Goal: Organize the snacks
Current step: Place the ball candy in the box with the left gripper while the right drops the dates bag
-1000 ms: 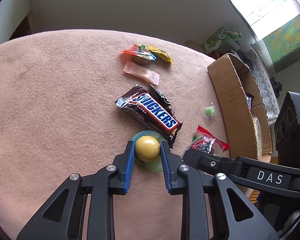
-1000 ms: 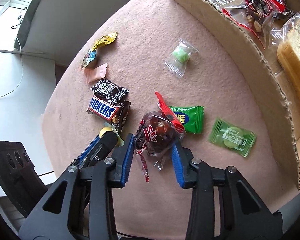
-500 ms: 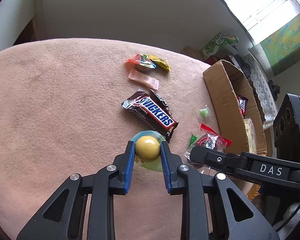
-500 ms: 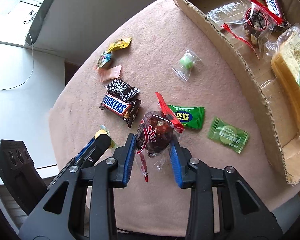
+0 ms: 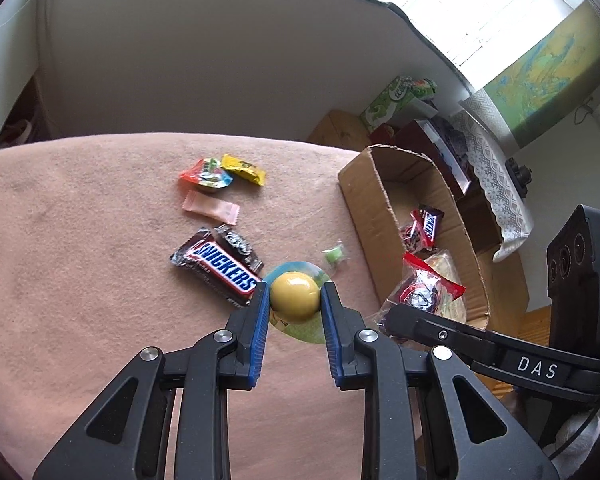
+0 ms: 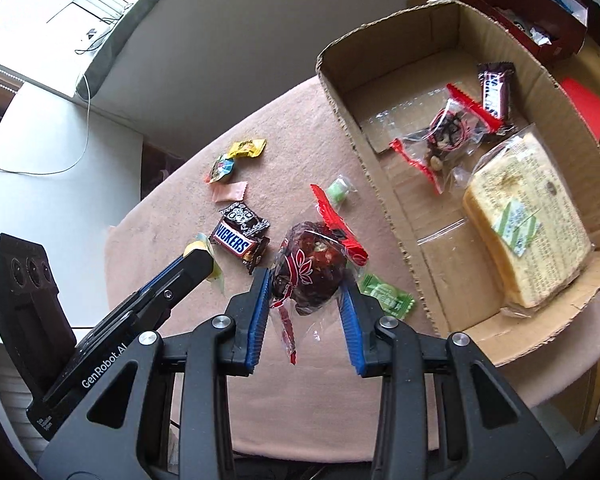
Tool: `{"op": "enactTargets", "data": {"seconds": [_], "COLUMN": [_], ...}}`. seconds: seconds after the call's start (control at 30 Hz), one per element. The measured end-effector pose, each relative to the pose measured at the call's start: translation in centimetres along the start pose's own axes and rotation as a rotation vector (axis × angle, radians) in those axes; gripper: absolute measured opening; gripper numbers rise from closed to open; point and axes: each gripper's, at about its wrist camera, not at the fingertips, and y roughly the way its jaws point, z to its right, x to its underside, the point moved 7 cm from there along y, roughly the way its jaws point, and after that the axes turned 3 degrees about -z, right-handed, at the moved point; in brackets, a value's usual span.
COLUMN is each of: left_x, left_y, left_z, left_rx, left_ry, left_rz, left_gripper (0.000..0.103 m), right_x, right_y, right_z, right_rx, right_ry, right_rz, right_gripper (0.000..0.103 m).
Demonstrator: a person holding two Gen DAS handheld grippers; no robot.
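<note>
My left gripper (image 5: 294,298) is shut on a yellow ball candy in a clear round wrapper (image 5: 294,297) and holds it above the pink cloth. My right gripper (image 6: 306,280) is shut on a clear bag of dark red dates with a red seal (image 6: 310,266), lifted off the table. The cardboard box (image 6: 380,196) lies to the right and holds a bread pack (image 6: 528,220), a nut bag (image 6: 448,132) and a small Snickers (image 6: 496,88). A Snickers bar (image 5: 224,268) lies on the cloth to the left of the left gripper.
On the cloth lie a black snack packet (image 5: 240,246), a pink candy (image 5: 210,208), an orange jelly cup (image 5: 208,174), a yellow candy (image 5: 244,168), a small green sweet (image 5: 334,256) and a green candy (image 6: 388,294). Boxes (image 5: 400,98) stand beyond the table.
Both grippers have risen with their loads and moved toward the cardboard box. The table and box now appear farther below.
</note>
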Motion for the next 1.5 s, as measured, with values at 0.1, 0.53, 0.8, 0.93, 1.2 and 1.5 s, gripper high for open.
{"op": "enactTargets", "data": {"seconds": [0.1, 0.53, 0.8, 0.93, 1.2, 1.5], "left_x": [-0.7, -3.7, -5.0, -5.6, -6.2, -6.4], "left_y": [0.6, 4.3, 6.5, 7.3, 8.5, 8.0], "left_z": [1.6, 8.0, 9.8, 10.2, 11.0, 10.7], "left_rx": [0.018, 0.058, 0.055, 0.055, 0.051, 0.038], "left_ry": [0.029, 0.140, 0.168, 0.168, 0.172, 0.170], "left_rz": [-0.002, -0.007, -0.011, -0.008, -0.025, -0.018], "left_gripper": [0.024, 0.024, 0.024, 0.024, 0.026, 0.035], "right_x": [-0.3, -0.6, -0.8, -0.9, -1.3, -1.2], "right_y": [-1.3, -3.7, -3.5, -3.4, -3.4, -3.8], "right_z": [1.3, 6.9, 7.7, 7.3, 6.9, 6.6], "right_rx": [0.020, 0.073, 0.058, 0.060, 0.082, 0.102], "right_ry": [0.000, 0.040, 0.017, -0.011, -0.041, -0.058], "right_rz": [0.025, 0.062, 0.054, 0.053, 0.061, 0.074], "right_gripper": [0.035, 0.035, 0.035, 0.035, 0.043, 0.049]}}
